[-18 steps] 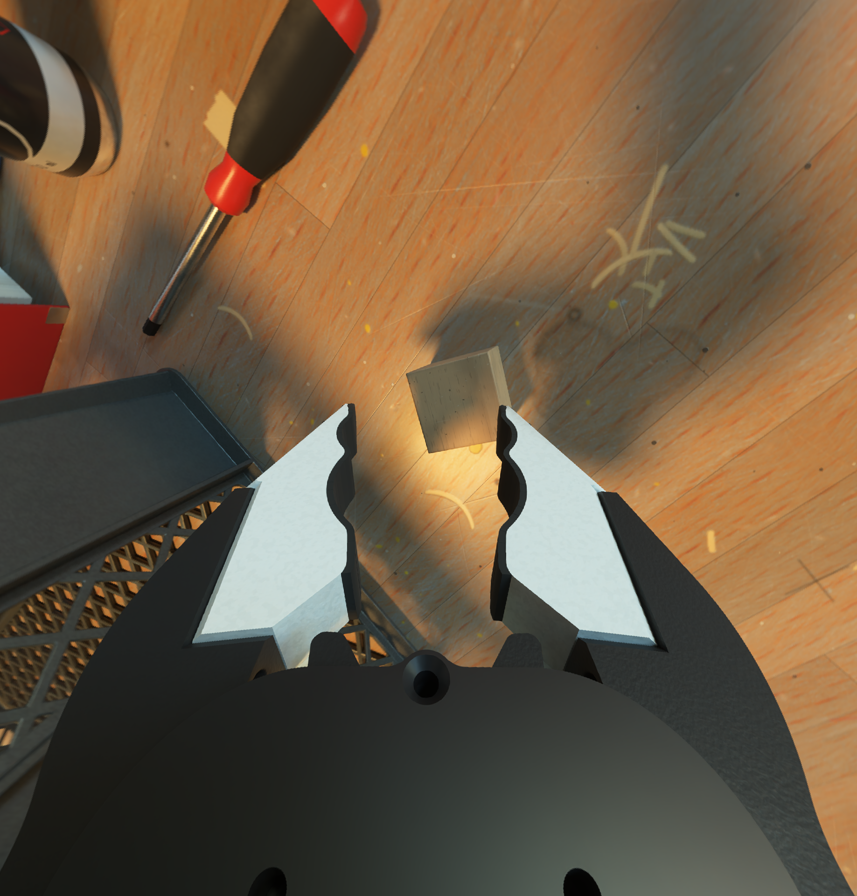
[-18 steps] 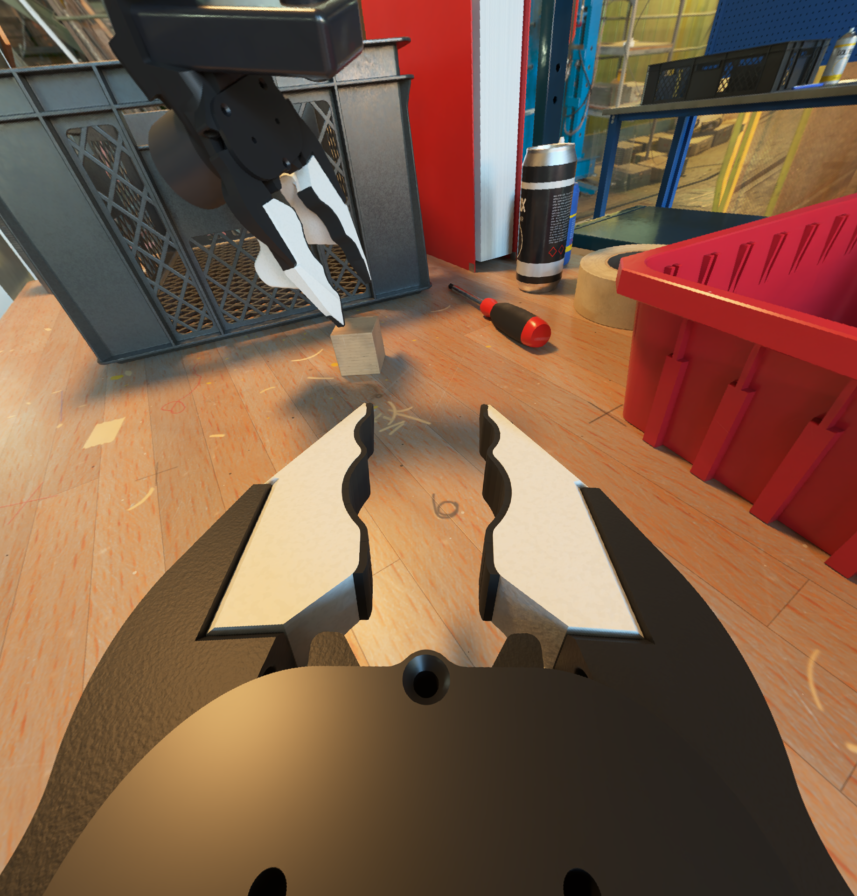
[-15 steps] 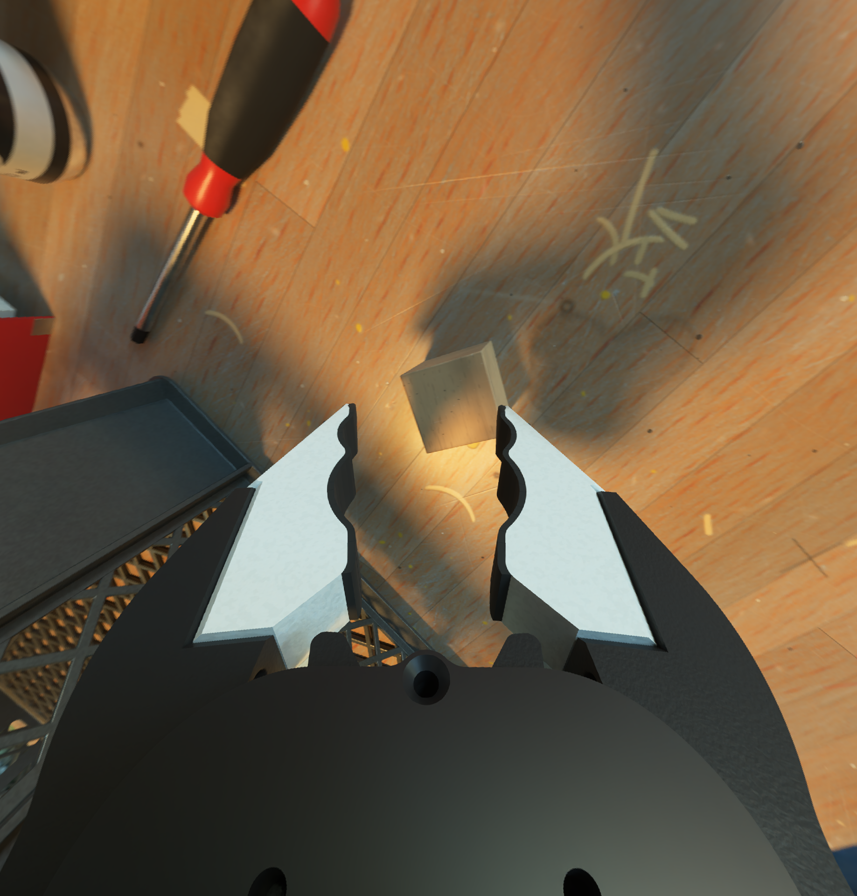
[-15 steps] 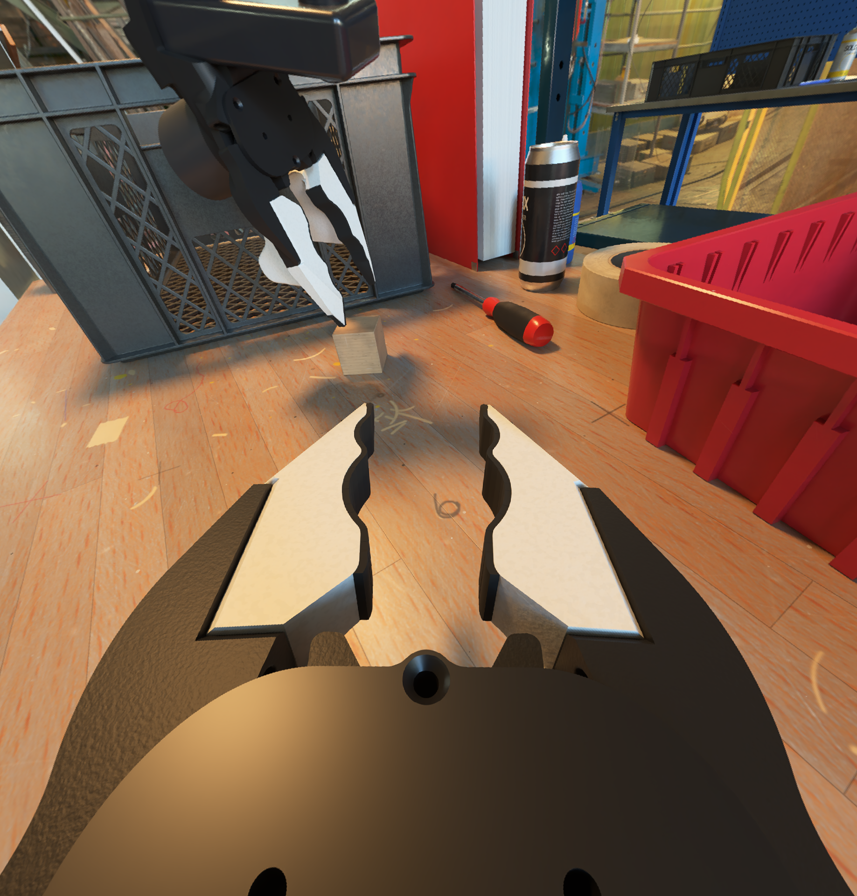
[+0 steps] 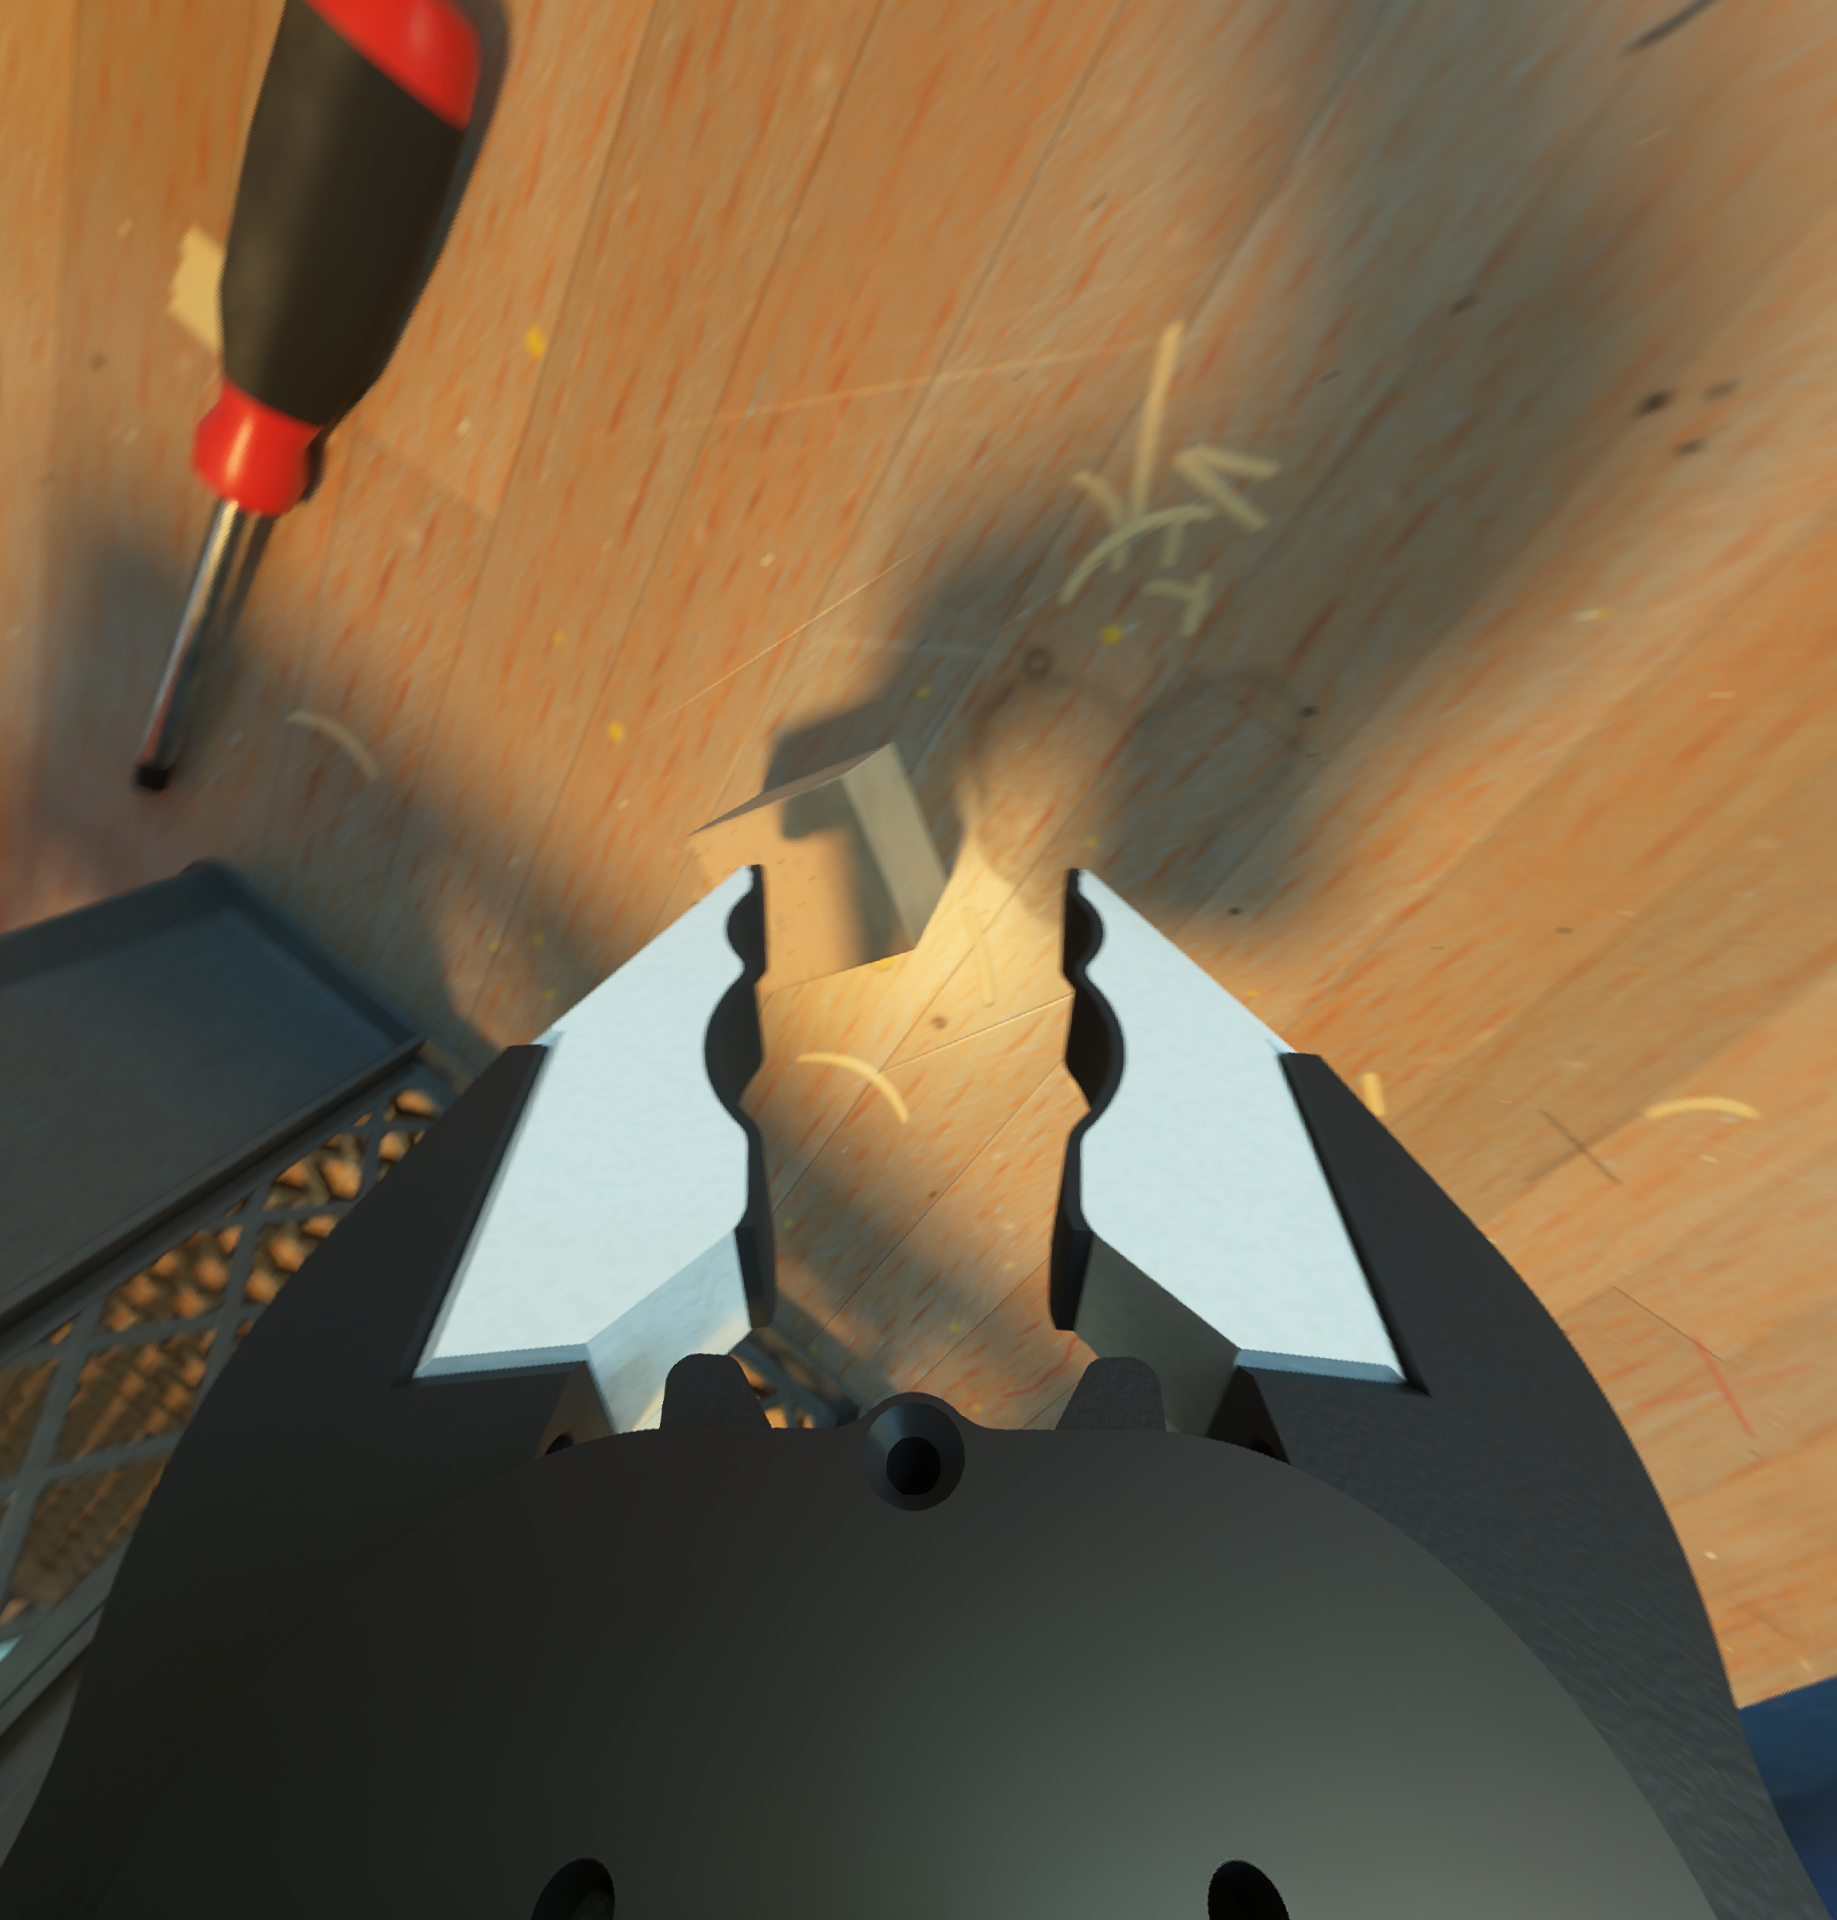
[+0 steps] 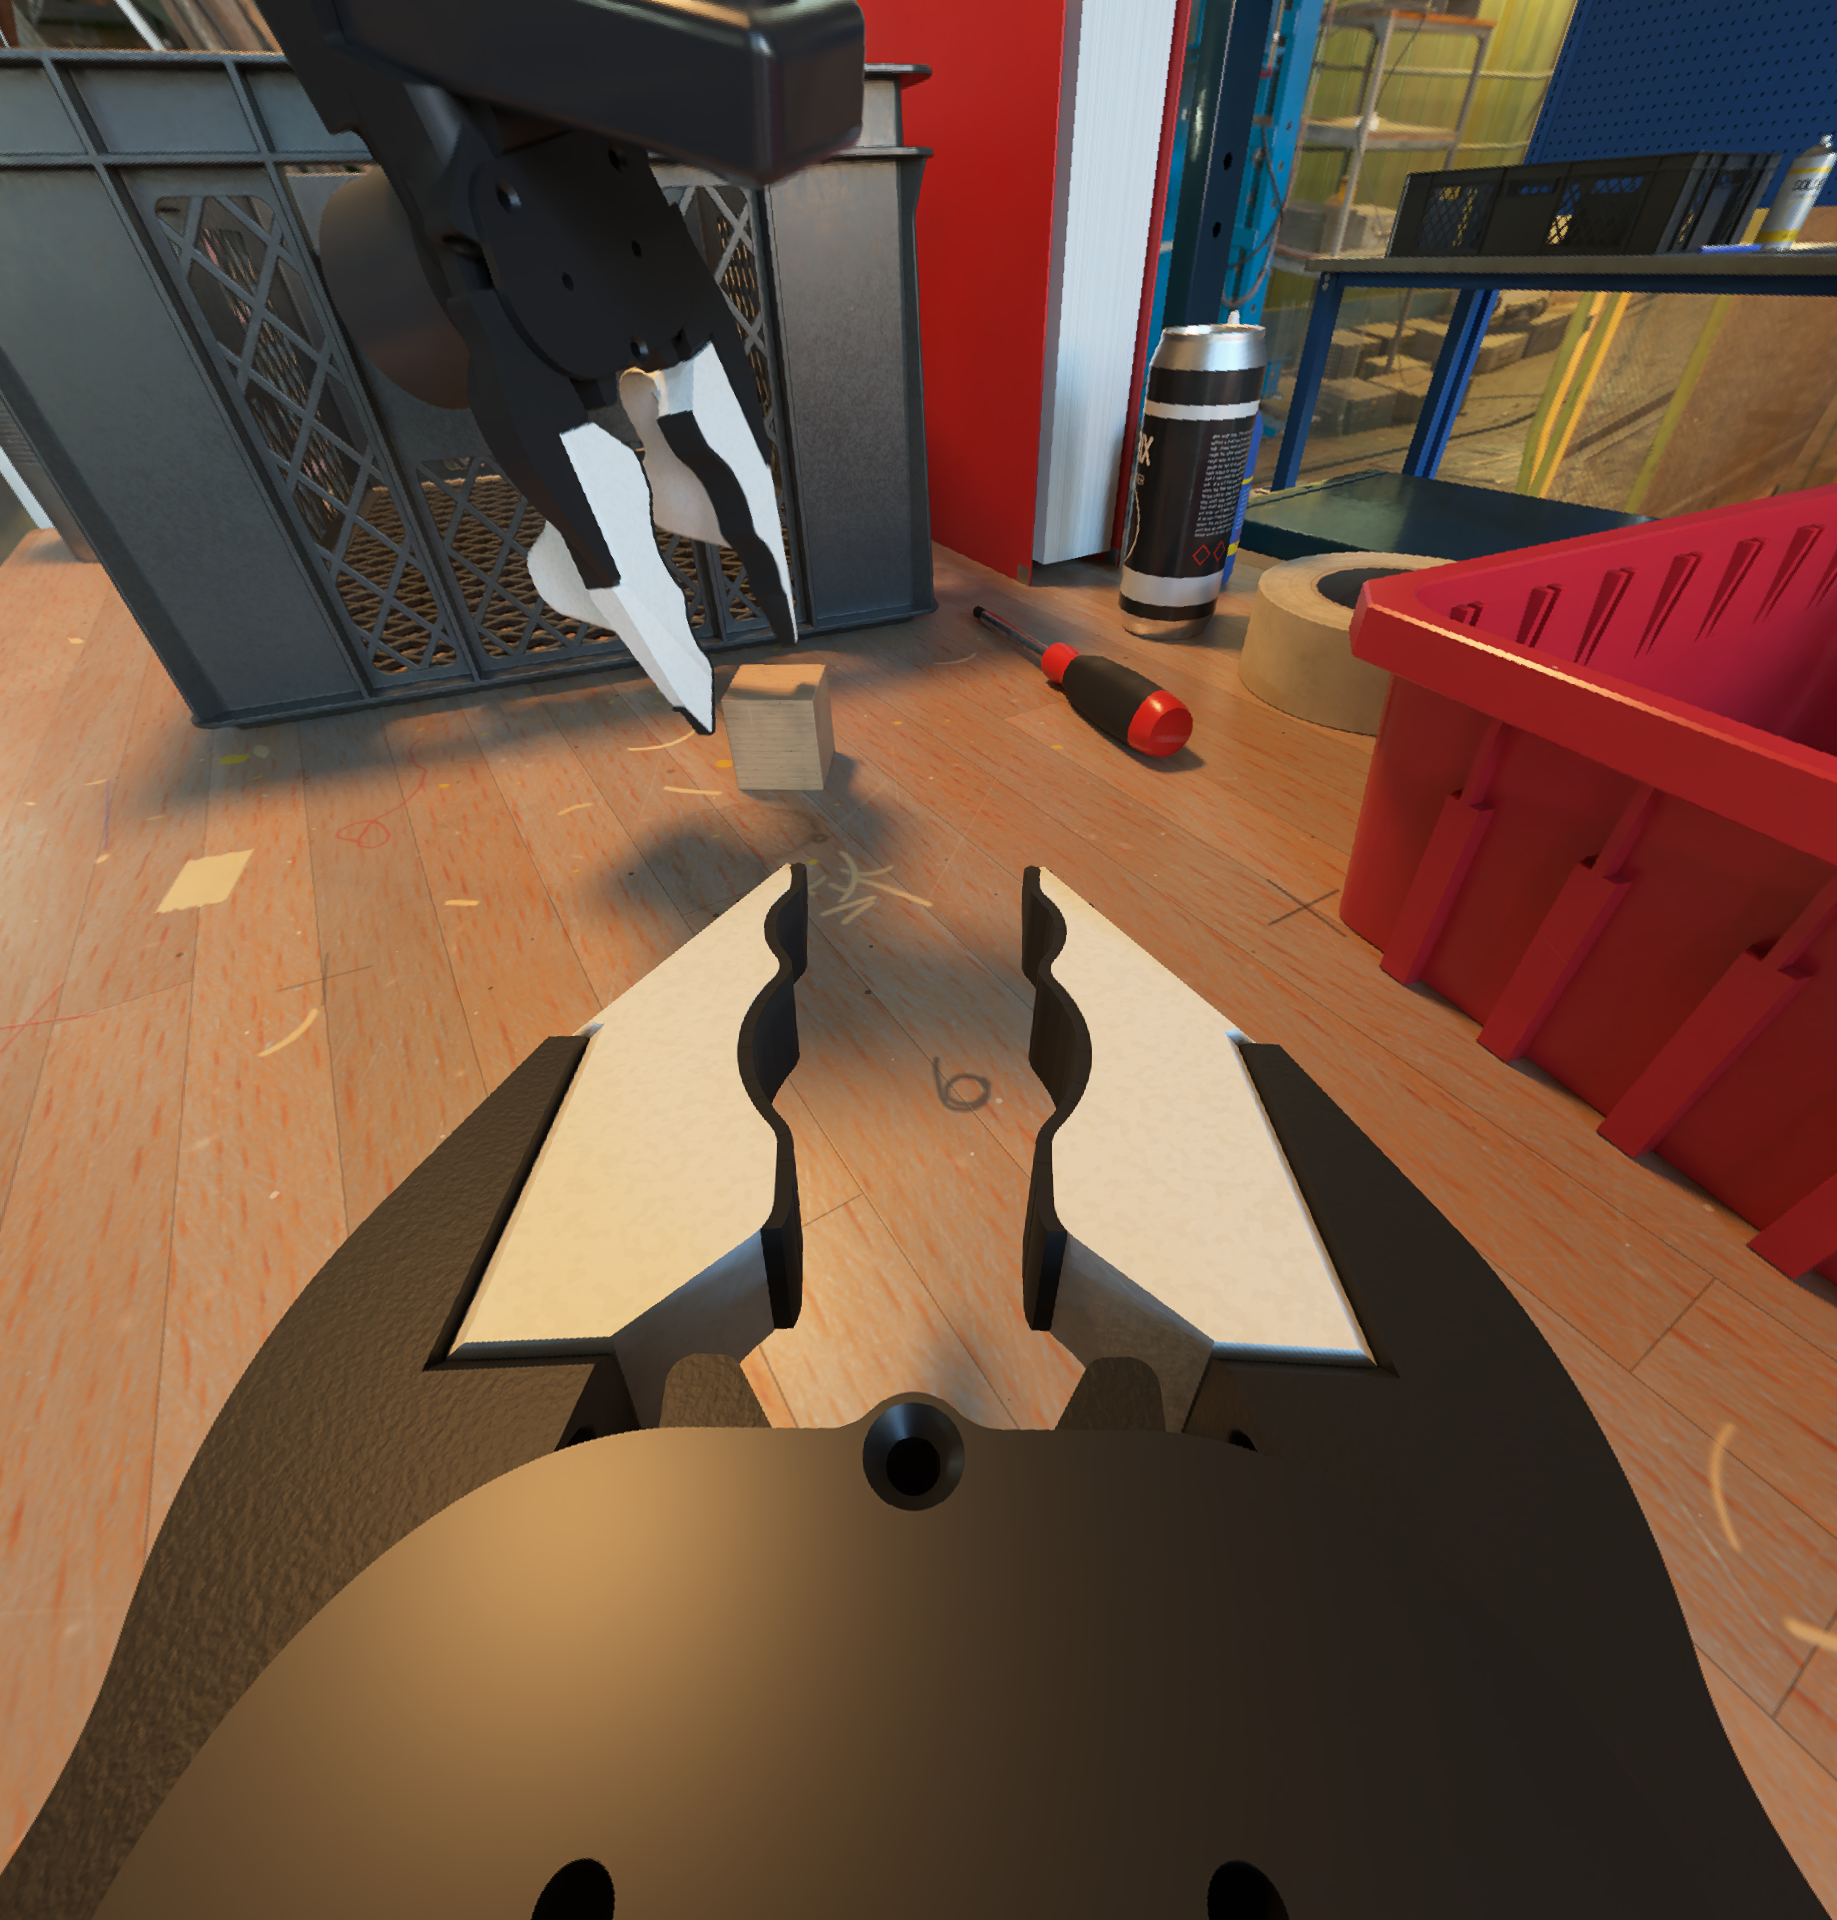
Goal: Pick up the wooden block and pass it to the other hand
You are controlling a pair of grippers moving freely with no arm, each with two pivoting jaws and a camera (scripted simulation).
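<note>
A: Where is the wooden block (image 6: 779,727)?

B: On the wooden floor (image 6: 374,1039), at twelve o'clock from the right gripper (image 6: 914,883), well apart from it. That claw is spread wide, holding nothing.

A: And the left gripper (image 5: 912,883)?

B: Wide too, empty, tips down around the block (image 5: 841,883). One finger (image 5: 685,997) is just beside it, at its nine o'clock in the right wrist view.

A: What could go wrong?

B: The block sits off-centre toward that finger. I'd judge closing now could shove or twist it, maybe toward the screwdriver (image 6: 1111,696) at three o'clock, or pinch only a corner.
</note>
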